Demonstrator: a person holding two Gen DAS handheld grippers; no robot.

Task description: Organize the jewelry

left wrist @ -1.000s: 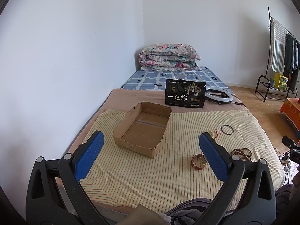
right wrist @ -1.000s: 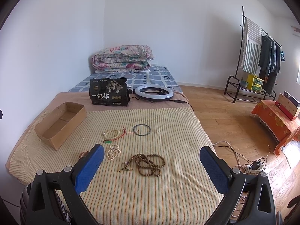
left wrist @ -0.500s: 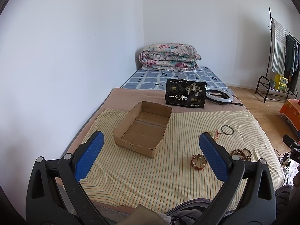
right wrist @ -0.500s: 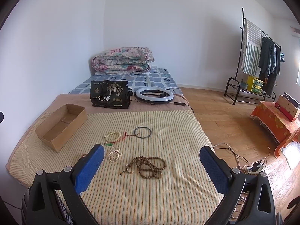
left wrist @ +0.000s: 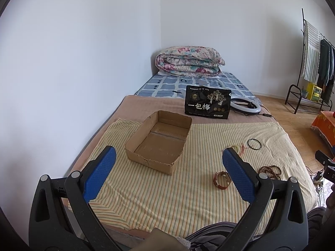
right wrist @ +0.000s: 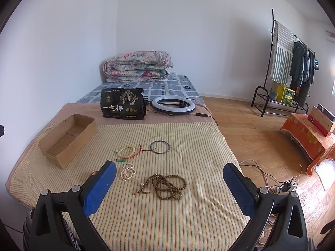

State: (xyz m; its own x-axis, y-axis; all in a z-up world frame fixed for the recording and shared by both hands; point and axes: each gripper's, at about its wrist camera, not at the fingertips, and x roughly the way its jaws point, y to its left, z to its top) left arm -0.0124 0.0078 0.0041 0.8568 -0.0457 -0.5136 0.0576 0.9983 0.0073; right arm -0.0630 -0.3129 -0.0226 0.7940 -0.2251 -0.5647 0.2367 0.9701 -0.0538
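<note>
Left gripper (left wrist: 168, 168) hovers over the near edge of the bed (left wrist: 209, 205), jaws wide, holding nothing. Right gripper (right wrist: 169, 183) likewise: jaws wide, empty, above the near right part of the striped cloth (right wrist: 167, 219).

Box (left wrist: 159, 141) sits open on the left of the cloth, nothing visible inside. All jewelry lies loose on the cloth, right of the box and apart from it:
- brown bead necklace (right wrist: 167, 186) nearest, coiled, between the right gripper's fingers in the right wrist view
- white bead strand (right wrist: 127, 171) just left of it, beside the right gripper's left finger
- small green piece (right wrist: 120, 160) just beyond the white strand
- cream bracelet (right wrist: 125, 151) farther out, with red cord (right wrist: 139, 151) trailing right
- dark bangle (right wrist: 159, 146) right of the cord, farthest from the grippers
- red-brown strap (left wrist: 222, 179), near side, touching the left gripper's right finger in the left wrist view; contact or just overlap, can't tell

Far end of the bed: black pouch (left wrist: 207, 102) standing upright, ring light (right wrist: 173, 103) lying flat to its right, folded quilt (right wrist: 137, 65) against the wall. Clothes rack (right wrist: 293, 62) far right on the floor.
</note>
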